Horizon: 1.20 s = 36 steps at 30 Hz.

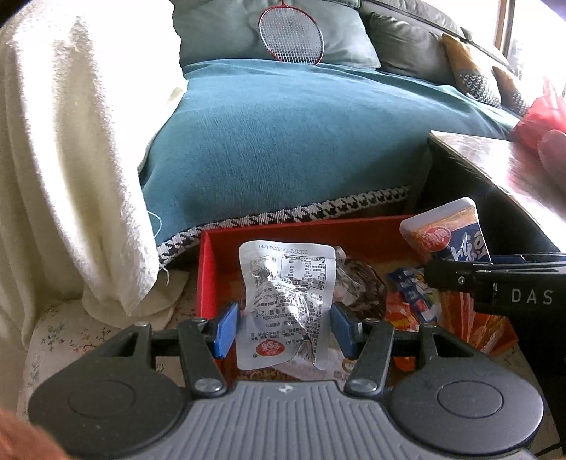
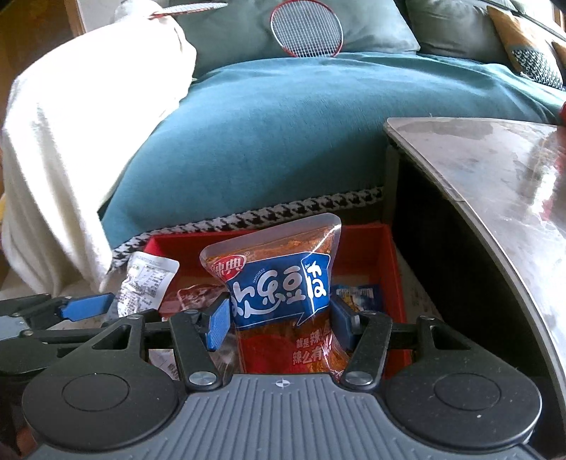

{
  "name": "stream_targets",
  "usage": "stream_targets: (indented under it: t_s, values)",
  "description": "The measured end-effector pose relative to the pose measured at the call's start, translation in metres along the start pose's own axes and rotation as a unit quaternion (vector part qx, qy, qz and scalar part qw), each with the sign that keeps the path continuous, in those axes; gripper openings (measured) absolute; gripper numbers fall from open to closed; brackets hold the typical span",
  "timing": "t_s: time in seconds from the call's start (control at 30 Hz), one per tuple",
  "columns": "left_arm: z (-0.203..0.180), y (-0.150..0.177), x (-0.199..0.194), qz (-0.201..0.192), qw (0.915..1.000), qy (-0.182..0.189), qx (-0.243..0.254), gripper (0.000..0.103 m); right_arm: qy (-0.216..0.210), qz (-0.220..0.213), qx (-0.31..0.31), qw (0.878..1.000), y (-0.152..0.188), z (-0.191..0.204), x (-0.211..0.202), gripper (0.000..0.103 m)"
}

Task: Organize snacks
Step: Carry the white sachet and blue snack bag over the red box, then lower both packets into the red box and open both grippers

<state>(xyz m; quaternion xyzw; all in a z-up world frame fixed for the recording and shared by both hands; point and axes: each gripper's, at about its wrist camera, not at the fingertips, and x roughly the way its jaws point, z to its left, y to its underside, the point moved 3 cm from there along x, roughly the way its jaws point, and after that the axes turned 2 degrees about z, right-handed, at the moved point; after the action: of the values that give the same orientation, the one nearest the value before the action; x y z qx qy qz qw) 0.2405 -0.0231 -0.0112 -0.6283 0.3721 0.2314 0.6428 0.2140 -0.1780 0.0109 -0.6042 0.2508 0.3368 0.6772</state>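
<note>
Left claw (image 1: 283,327) clenched on white snack packet (image 1: 286,308), held upright over red box (image 1: 208,272); right claw (image 2: 279,323) clenched on orange-and-blue snack pouch (image 2: 279,279), held above same box; more snacks seen lying inside; box set between teal-covered sofa (image 1: 283,141) and bench (image 2: 495,177)

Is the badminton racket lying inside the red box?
No, the badminton racket leans on a sofa cushion, well behind the red box.

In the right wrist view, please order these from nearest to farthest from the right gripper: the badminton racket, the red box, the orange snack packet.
1. orange snack packet, between the right gripper fingers.
2. red box, just beyond, below.
3. badminton racket, far back on the sofa.
</note>
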Motion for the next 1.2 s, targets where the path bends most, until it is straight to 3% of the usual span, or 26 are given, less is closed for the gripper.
stream_targets:
  t_s: [0.53, 0.67, 1.2]
  values:
    - [0.0, 0.0, 0.036, 0.027, 0.9996, -0.008, -0.003, 0.05, 0.029, 0.031, -0.003, 0.999, -0.002, -0.006, 0.037, 0.065]
    - [0.0, 0.001, 0.041, 0.04, 0.9991, -0.015, -0.001, 0.051, 0.04, 0.038, -0.01, 0.998, 0.002, -0.006, 0.042, 0.073]
    - [0.001, -0.001, 0.017, 0.02, 0.9993, -0.032, -0.001, 0.058, 0.035, 0.013, -0.012, 0.999, -0.003, 0.003, 0.019, 0.073]
